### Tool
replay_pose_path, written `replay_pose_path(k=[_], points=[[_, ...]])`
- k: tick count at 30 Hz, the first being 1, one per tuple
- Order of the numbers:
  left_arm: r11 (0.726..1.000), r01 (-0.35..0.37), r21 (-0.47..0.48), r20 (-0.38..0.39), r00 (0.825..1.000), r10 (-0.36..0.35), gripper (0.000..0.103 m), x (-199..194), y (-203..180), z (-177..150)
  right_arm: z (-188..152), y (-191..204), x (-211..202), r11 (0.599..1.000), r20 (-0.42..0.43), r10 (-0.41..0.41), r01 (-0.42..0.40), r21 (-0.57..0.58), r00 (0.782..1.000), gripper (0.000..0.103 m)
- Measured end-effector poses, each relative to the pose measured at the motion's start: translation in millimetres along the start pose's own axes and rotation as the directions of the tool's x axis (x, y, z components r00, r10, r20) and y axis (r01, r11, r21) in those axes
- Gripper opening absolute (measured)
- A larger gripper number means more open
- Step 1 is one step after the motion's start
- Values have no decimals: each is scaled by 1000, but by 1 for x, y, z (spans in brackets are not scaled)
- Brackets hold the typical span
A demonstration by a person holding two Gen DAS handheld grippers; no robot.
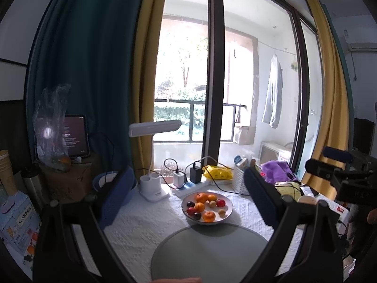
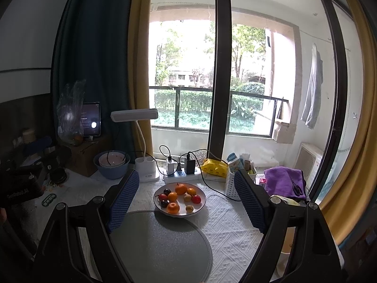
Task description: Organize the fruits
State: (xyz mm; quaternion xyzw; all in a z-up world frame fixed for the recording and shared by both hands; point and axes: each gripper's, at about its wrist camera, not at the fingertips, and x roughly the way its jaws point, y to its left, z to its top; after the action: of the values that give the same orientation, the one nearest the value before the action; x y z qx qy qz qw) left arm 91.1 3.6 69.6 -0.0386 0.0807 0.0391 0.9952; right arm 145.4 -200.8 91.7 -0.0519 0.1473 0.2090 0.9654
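A white plate [image 1: 225, 217] holds several small fruits: oranges [image 1: 209, 216], red ones [image 1: 220, 202], dark plums [image 1: 190, 204] and small tan ones. It also shows in the right wrist view as the plate [image 2: 200, 206]. A round grey mat [image 1: 207, 254] [image 2: 160, 247] lies in front of the plate. My left gripper [image 1: 188, 200] is open and empty, held above the table before the plate. My right gripper [image 2: 186, 200] is open and empty too, behind the mat. The right gripper's body [image 1: 341, 174] shows at the right edge of the left wrist view.
A white desk lamp [image 2: 141, 141], a power strip with chargers [image 2: 181, 174], a yellow pack [image 2: 214, 167] and a white basket [image 2: 232, 184] stand behind the plate. A blue bowl [image 2: 113, 167], a cardboard box and a tablet [image 2: 90, 119] are at the left. A purple cloth [image 2: 282, 179] lies right.
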Motion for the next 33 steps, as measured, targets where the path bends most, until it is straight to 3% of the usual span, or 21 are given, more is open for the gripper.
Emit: replay_pose_path(k=[33], points=[[999,31,9,9,999,-31,96,-4,-2,-3,0,1,-2,1000,-2,-9,9,-4,1000,85]])
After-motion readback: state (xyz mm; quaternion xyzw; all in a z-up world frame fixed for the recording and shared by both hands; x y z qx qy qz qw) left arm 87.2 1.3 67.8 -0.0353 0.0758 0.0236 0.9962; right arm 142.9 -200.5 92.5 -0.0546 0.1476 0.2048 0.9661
